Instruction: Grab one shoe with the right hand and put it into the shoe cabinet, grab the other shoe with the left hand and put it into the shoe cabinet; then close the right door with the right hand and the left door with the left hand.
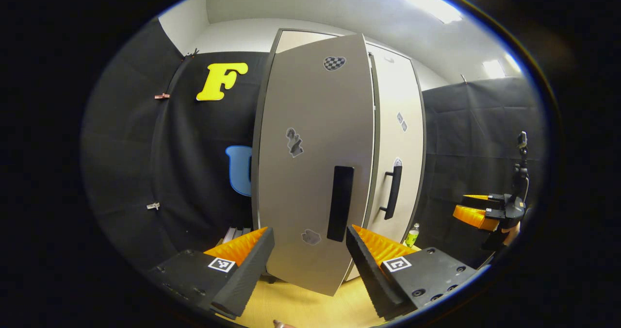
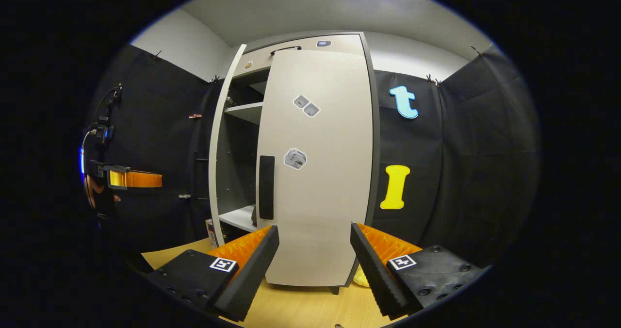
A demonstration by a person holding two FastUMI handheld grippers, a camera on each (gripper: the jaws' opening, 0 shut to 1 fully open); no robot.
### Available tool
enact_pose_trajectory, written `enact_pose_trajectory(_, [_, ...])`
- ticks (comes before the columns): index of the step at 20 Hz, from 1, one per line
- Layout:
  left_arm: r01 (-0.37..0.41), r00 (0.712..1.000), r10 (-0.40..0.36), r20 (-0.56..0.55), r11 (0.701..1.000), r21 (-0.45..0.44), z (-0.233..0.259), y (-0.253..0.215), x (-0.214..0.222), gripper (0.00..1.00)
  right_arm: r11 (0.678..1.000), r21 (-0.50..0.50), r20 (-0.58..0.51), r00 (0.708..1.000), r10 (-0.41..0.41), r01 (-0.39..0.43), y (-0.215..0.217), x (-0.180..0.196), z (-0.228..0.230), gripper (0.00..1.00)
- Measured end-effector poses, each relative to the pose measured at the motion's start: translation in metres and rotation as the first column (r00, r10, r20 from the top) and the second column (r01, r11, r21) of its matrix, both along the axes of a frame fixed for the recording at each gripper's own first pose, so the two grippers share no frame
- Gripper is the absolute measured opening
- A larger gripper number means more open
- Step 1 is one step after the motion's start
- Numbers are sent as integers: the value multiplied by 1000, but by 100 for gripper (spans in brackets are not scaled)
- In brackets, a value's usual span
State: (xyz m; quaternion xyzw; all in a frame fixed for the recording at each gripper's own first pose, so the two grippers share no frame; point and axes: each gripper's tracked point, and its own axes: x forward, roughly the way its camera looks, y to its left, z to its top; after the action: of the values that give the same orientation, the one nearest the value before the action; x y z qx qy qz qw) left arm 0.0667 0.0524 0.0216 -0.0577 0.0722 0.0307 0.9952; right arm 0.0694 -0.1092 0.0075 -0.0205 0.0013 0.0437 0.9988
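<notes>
Facing the shoe cabinet (image 2: 310,172), both grippers are held with jaws apart and empty.
The right door (image 2: 318,168) is seen closed; the left door (image 1: 315,168) stands ajar before the left gripper (image 1: 310,265). The right gripper (image 2: 314,265) is kept near the wooden floor (image 2: 301,308). The shoes cannot be told inside.

Bright ceiling lights (image 1: 417,0) glare white overhead, washing the pale cabinet doors (image 1: 315,163) evenly. The black cloth walls stay dim. Fisheye distortion bows straight edges outward, and detail softens toward the rims.
</notes>
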Motion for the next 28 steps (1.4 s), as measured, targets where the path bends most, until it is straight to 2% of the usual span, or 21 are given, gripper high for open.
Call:
enact_pose_trajectory(1, [4, 1000, -4, -1, 1000, 0, -1, 0, -1, 95, 1000, -3, 0, 1000, 1, -1, 1, -1, 1, 98])
enact_pose_trajectory(11, [-8, 1000, 7, 29, 999, 43, 2, 5, -3, 95, 1000, -4, -1, 1000, -11, 11, 8, -8, 0, 98])
enact_pose_trajectory(18, [36, 999, -36, 7, 999, 15, -7, 1, -2, 95, 1000, -8, 3, 1000, -10, 10, 14, -3, 0, 98])
enact_pose_trajectory(23, [59, 997, -59, 44, 998, 12, 3, -1, 1, 95, 1000, -15, -2, 1000, -10, 10, 19, 2, -2, 98])
enact_pose_trajectory(24, [65, 997, -66, 50, 998, 12, 4, -2, 2, 92, 1000, -15, -2, 1000, -6, 6, 22, 3, -1, 98])
enact_pose_trajectory(28, [78, 995, -80, 58, 997, 22, 7, -5, 3, 95, 1000, -20, 0, 1000, -3, 3, 25, 7, -1, 98])
